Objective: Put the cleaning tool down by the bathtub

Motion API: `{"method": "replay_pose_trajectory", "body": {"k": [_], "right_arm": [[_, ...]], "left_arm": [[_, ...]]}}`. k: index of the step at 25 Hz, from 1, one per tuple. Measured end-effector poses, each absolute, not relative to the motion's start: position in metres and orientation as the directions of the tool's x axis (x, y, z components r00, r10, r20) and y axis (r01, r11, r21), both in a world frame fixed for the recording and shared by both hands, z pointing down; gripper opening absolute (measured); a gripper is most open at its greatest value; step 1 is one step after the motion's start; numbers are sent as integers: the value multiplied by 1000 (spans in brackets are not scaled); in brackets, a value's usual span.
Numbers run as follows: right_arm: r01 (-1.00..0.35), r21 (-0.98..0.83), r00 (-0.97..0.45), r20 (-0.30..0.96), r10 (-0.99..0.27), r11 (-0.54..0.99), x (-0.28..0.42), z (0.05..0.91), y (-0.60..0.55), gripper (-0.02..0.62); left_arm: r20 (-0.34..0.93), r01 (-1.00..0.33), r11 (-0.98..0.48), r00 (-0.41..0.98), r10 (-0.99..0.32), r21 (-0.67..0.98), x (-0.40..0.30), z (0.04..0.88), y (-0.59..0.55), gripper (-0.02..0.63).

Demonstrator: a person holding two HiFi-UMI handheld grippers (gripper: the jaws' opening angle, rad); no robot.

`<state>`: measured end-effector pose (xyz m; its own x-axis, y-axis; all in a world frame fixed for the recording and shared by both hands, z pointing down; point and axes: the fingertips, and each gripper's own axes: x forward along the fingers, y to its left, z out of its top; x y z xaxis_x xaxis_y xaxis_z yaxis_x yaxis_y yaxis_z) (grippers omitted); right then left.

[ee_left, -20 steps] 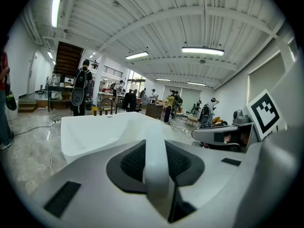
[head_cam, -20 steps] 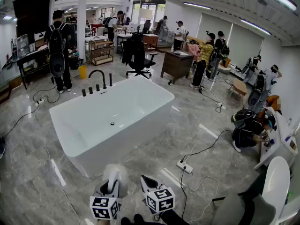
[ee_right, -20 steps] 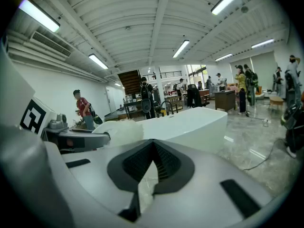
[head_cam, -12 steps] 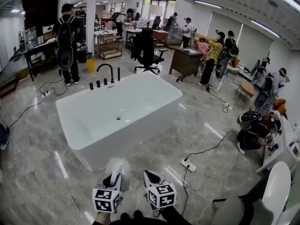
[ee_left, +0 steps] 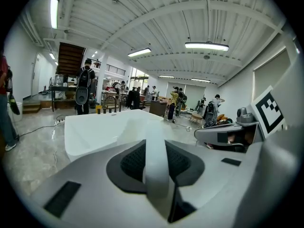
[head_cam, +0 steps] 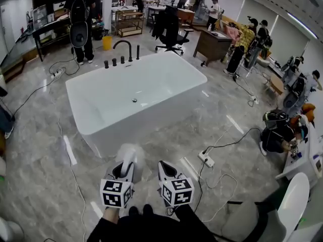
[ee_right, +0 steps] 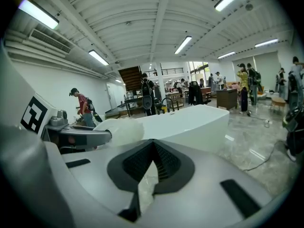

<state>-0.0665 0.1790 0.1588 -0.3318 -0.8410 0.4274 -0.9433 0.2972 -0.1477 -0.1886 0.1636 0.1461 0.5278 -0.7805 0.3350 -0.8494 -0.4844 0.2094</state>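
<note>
The white bathtub point(head_cam: 113, 133) stands on the grey marble floor just ahead of me, also visible as the bathtub point(ee_left: 90, 132) and the bathtub point(ee_right: 190, 122). My left gripper point(head_cam: 122, 174) is shut on the cleaning tool's white handle point(ee_left: 156, 158), which runs straight between its pads. The tool's fluffy white head point(head_cam: 130, 154) points toward the tub's near wall and shows as a pale puff, the head point(ee_right: 118, 129). My right gripper point(head_cam: 169, 173) is beside the left one, its pads point(ee_right: 164, 163) closed together with nothing between them.
A black tap point(head_cam: 122, 47) and knobs stand at the tub's far end. A white power strip point(head_cam: 206, 159) with black cables lies on the floor to the right. A white chair point(head_cam: 292, 205) is at the lower right. People, desks and an office chair point(head_cam: 170, 26) fill the back.
The head view has tilted down and come closer to the tub. Both grippers sit a little higher in the frame, still side by side, the left still holding the tool.
</note>
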Motion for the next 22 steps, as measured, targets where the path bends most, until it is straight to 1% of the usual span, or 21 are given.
{"method": "replay_pose_trajectory", "body": {"k": [7,13,22], "right_arm": [[-956,-111,-291,430,-854,270,-68,164,179,0],[-972,-125,-235,460,-856,199,-64,175,189,0],[-996,-79,-66,482,-874,32,-18,172,205,0]], "left_arm": [[346,-848,-485,531,-774,214,-195,152,162,97],[346,-836,-503,549,-761,221,-210,156,162,97],[326,-804,-551,594,-735,223,-218,152,165,97]]}}
